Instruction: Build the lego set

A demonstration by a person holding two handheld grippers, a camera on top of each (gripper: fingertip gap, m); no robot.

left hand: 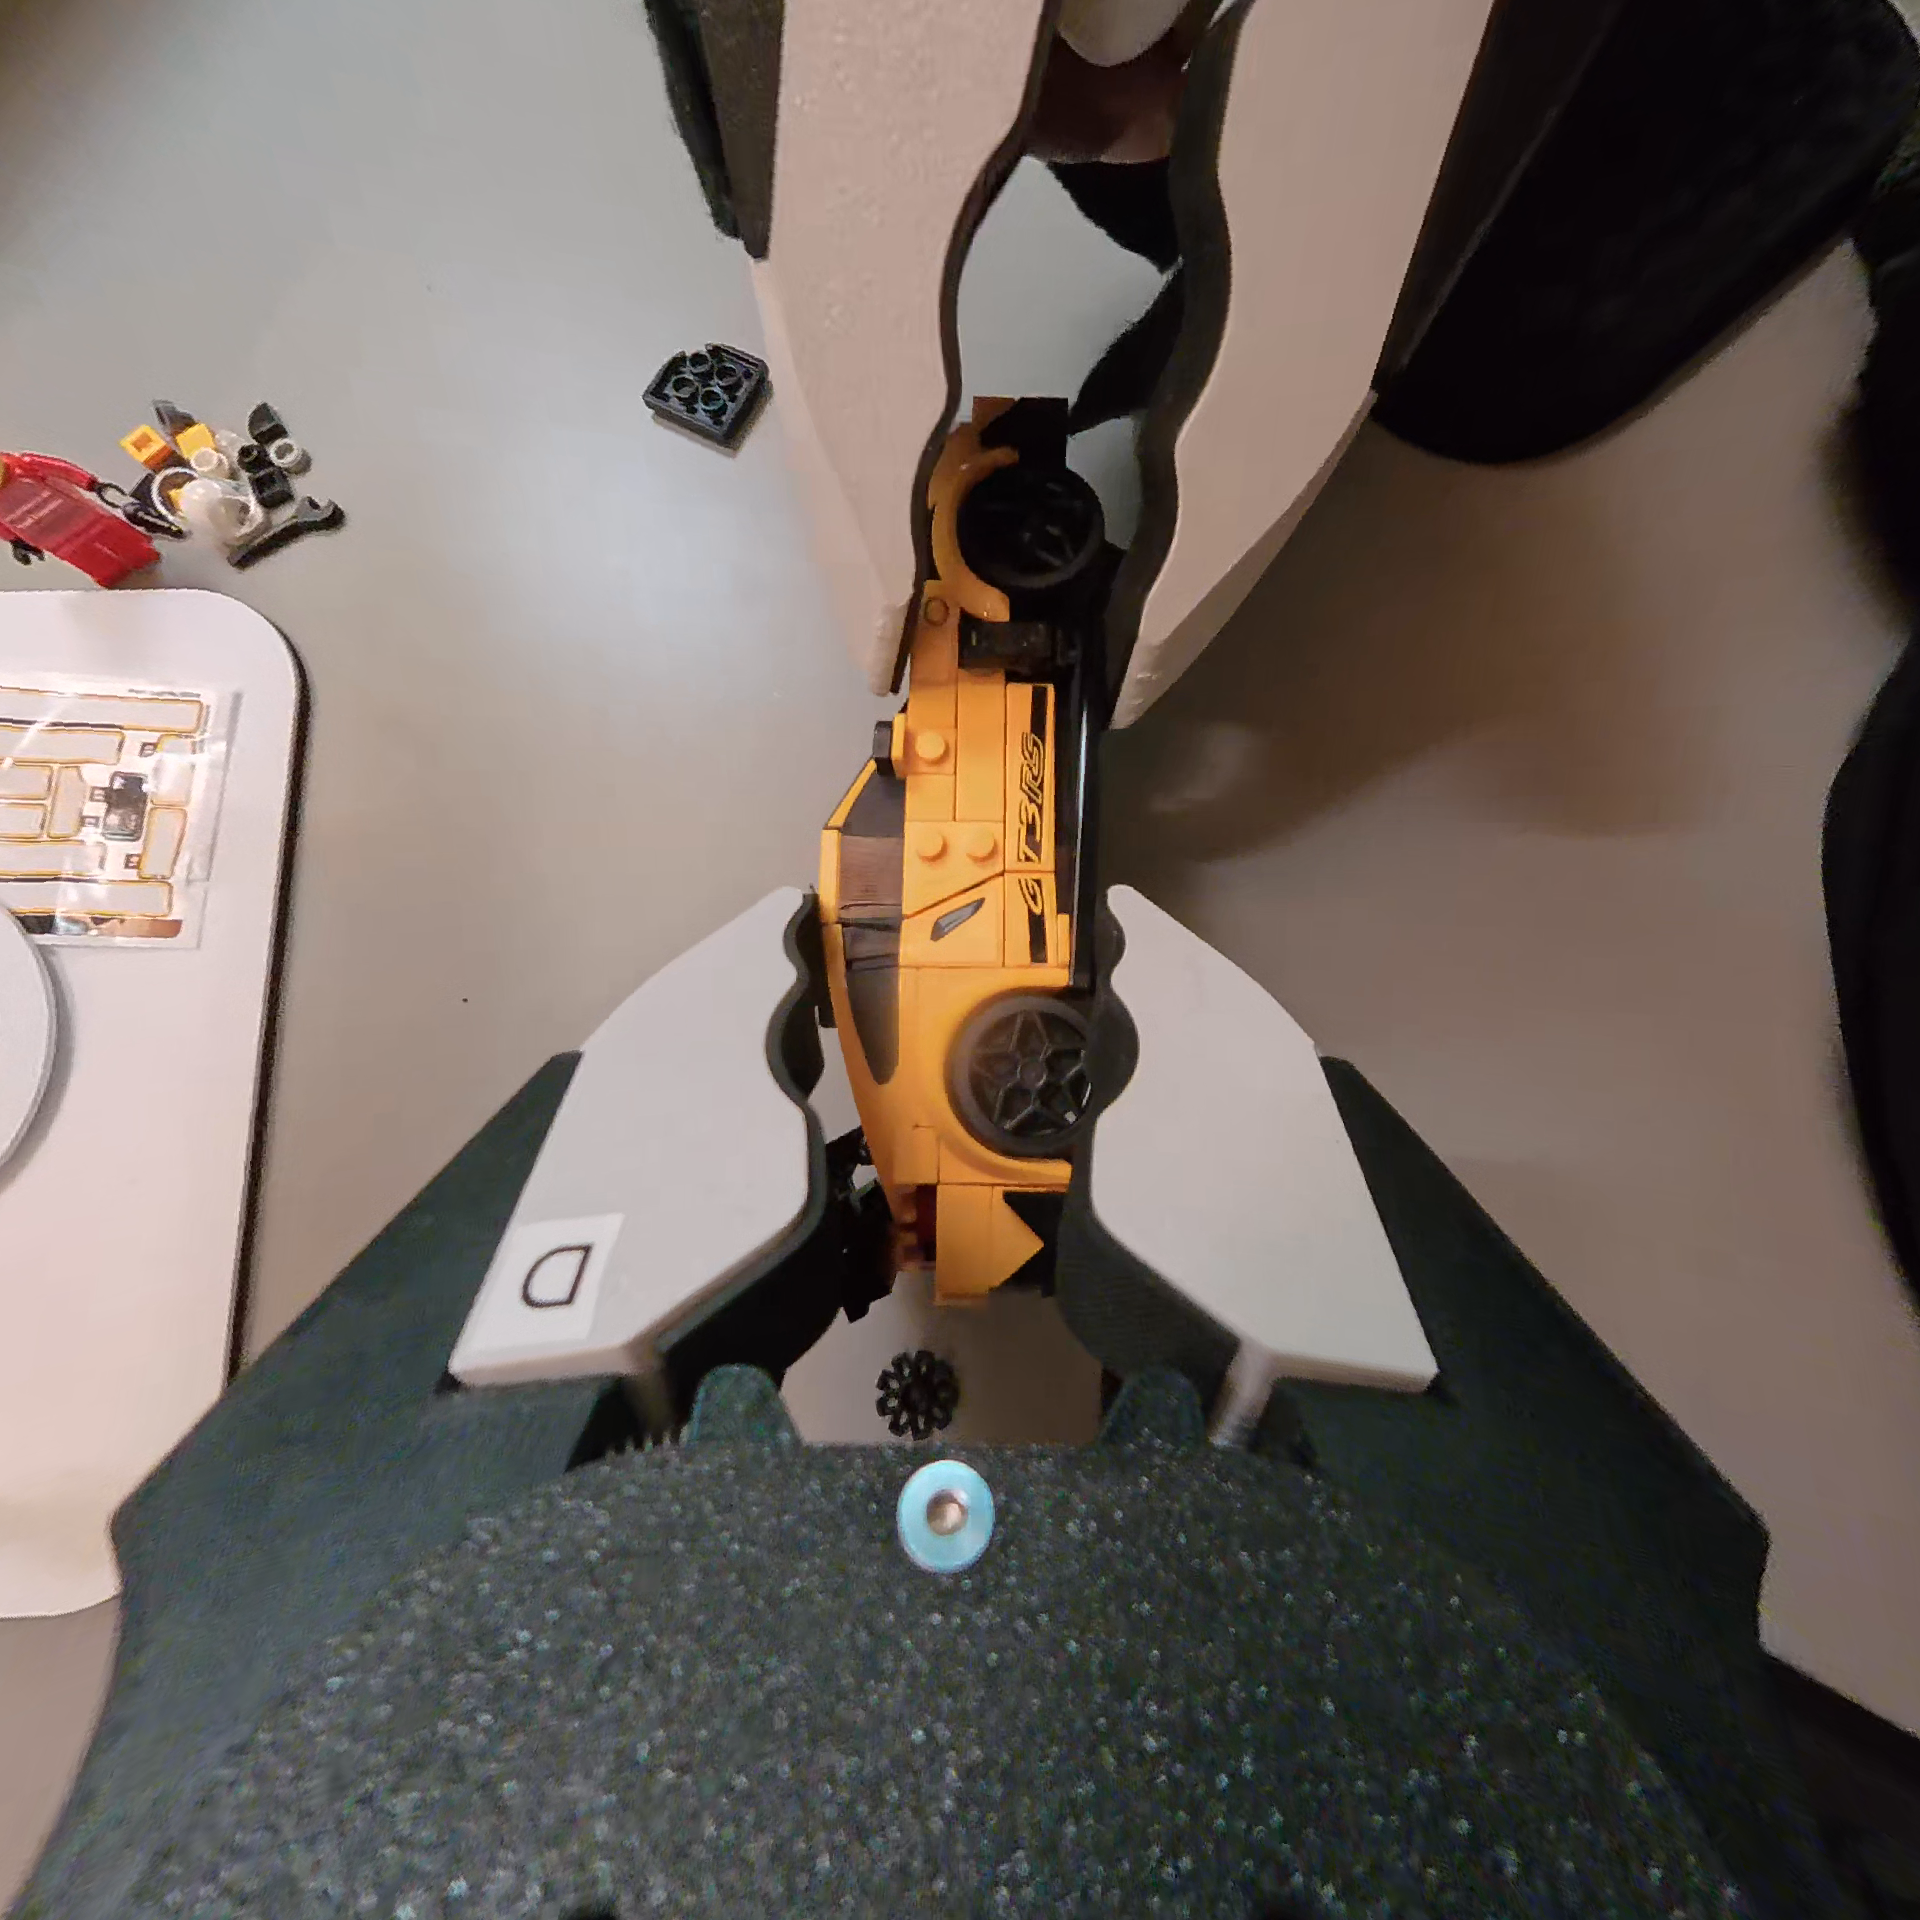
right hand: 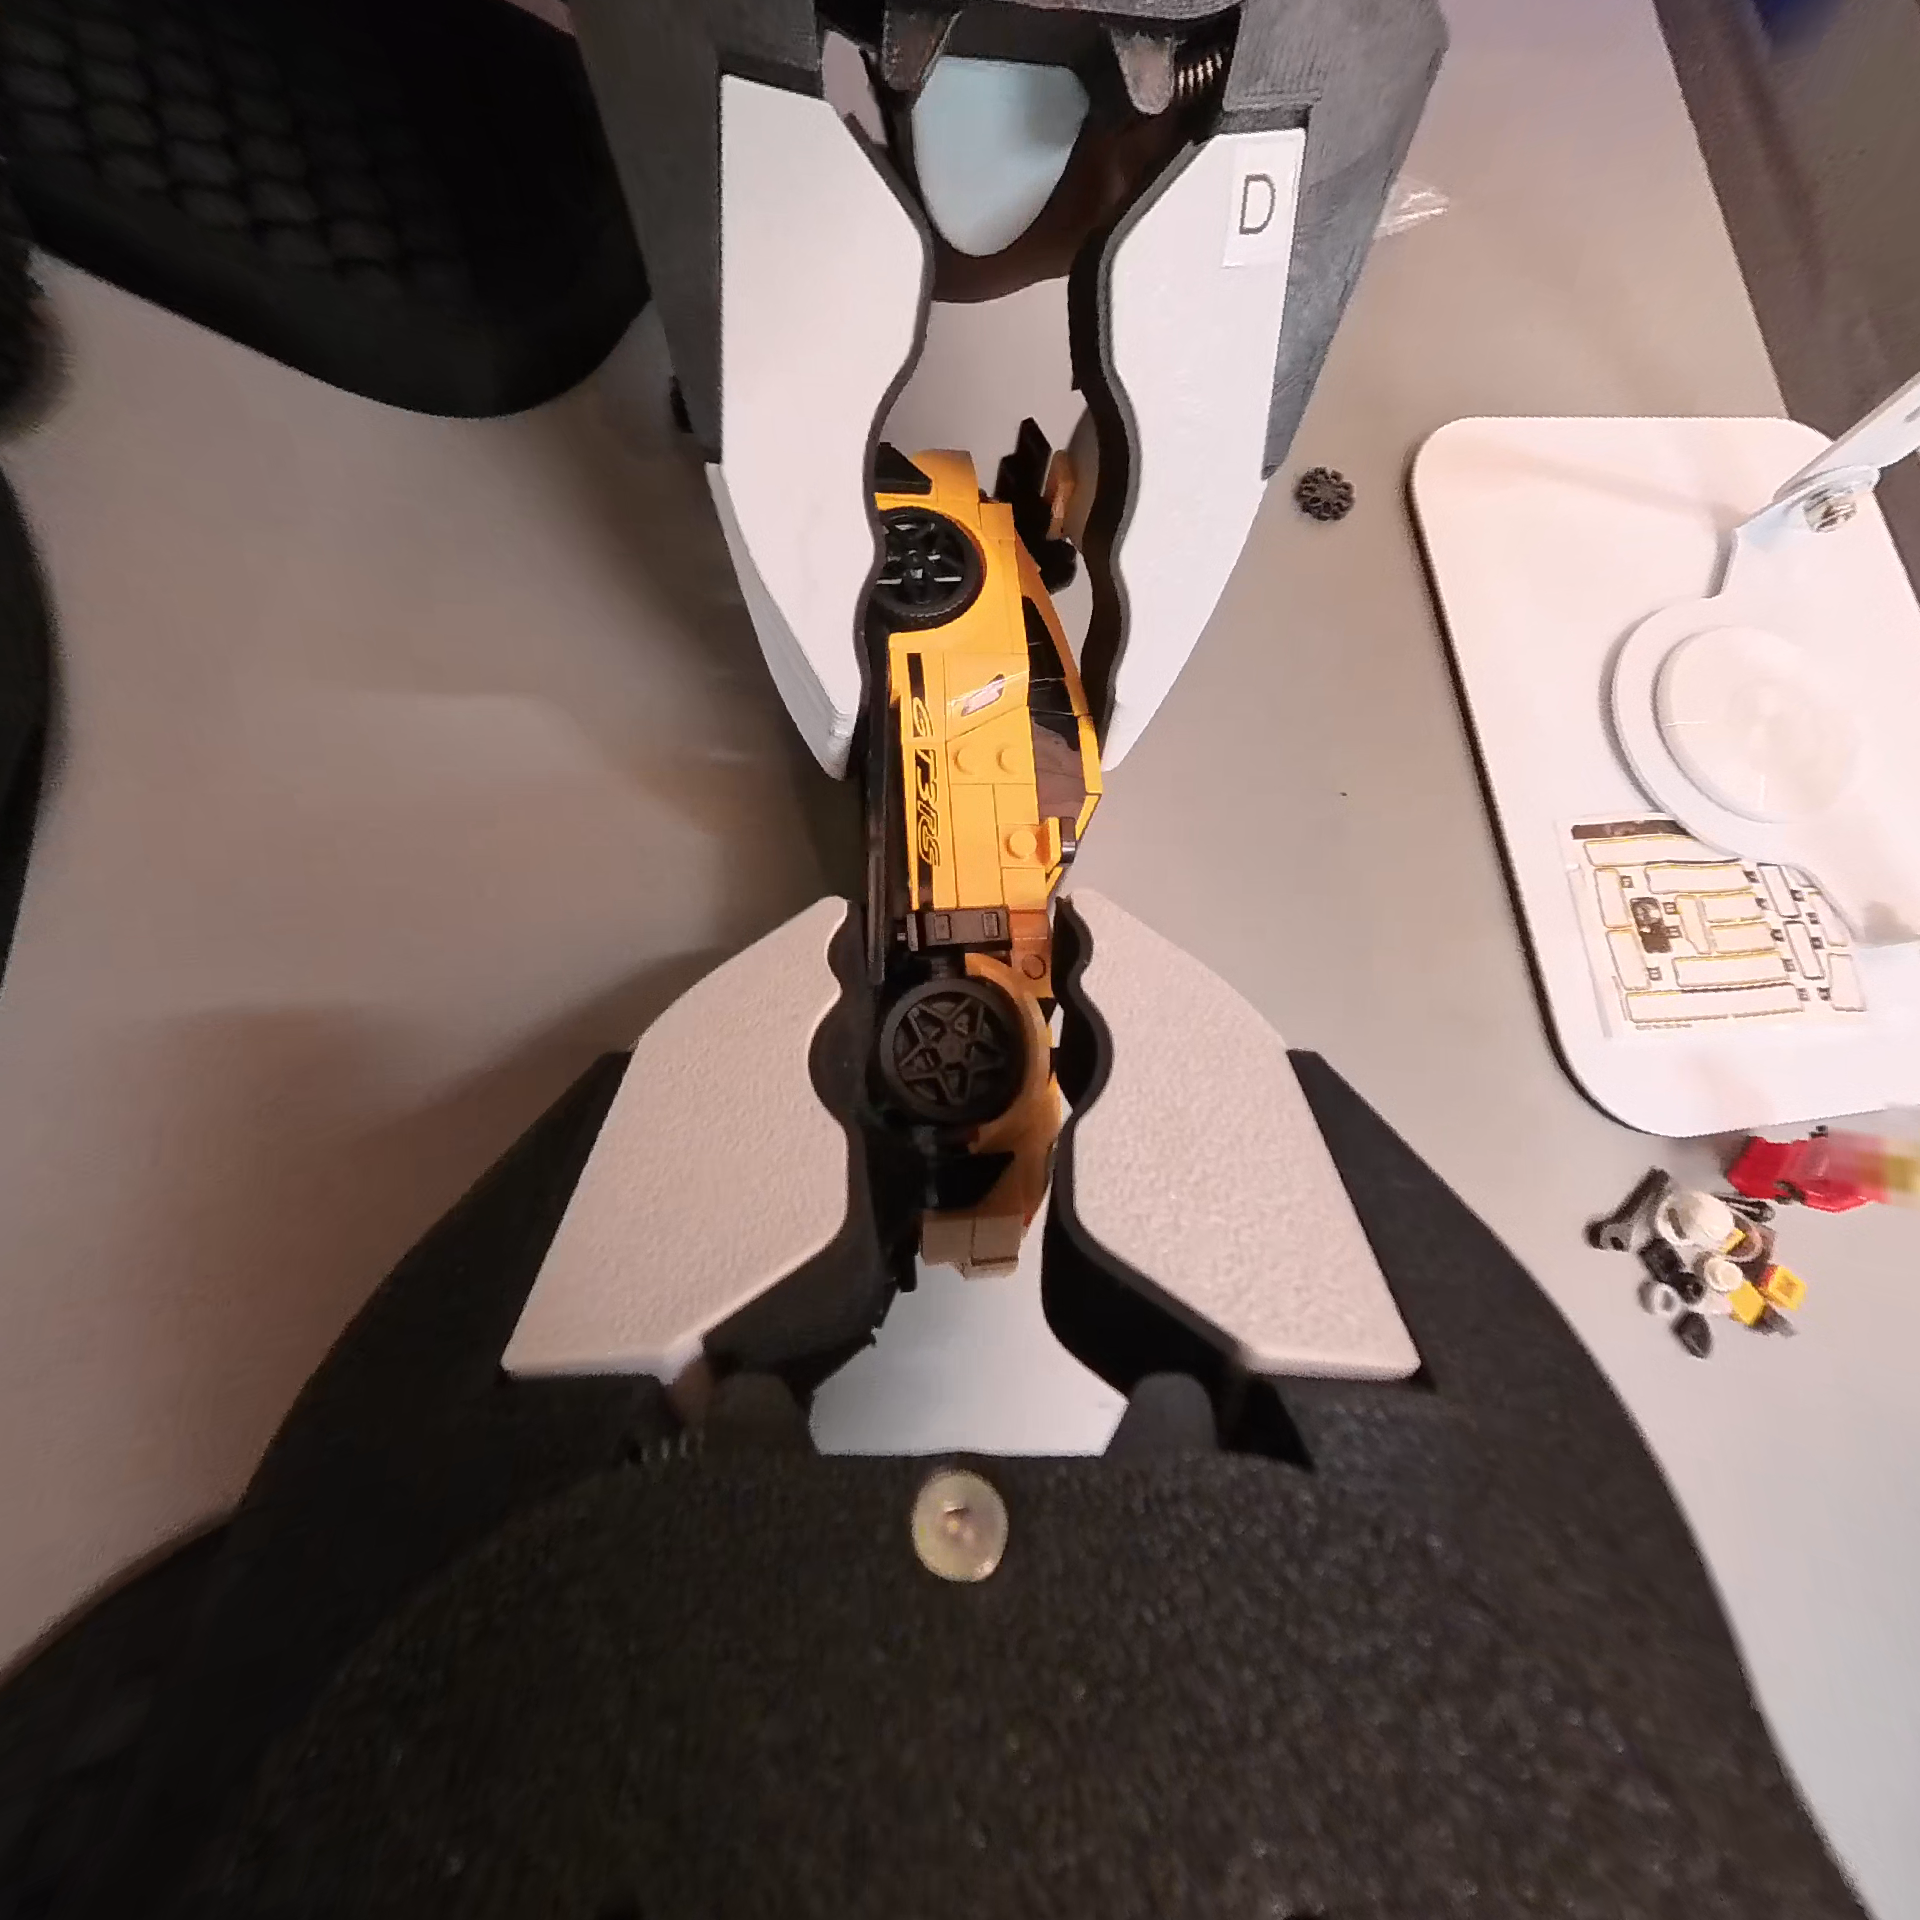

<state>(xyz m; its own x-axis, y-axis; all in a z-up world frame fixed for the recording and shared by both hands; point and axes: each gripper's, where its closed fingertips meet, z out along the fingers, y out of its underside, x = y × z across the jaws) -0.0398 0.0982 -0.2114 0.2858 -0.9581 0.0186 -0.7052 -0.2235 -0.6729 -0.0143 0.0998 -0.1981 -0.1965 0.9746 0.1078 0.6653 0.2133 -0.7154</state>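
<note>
- yellow lego sports car [left hand: 961,935]: nearly built, turned on its side, held above the grey table [left hand: 499,312] between both claws.
- left claw [left hand: 951,1049]: clenched on one end of the car, at the wheel.
- right claw [right hand: 961,1039]: clenched on the opposite end, likewise at a wheel.
- loose black rim piece [left hand: 915,1394]: lying on the table beneath the car.
- black studded plate [left hand: 703,392]: lying apart on the table.
- small heap of loose pieces [left hand: 223,480]: beside a red part [left hand: 73,520], near the white tray [left hand: 135,1195] carrying a sticker sheet [left hand: 104,810].
- handling advice: grip is best kept even on both ends, without twisting, so that no panel is popped off; one claw should be released only once the car is supported.
</note>
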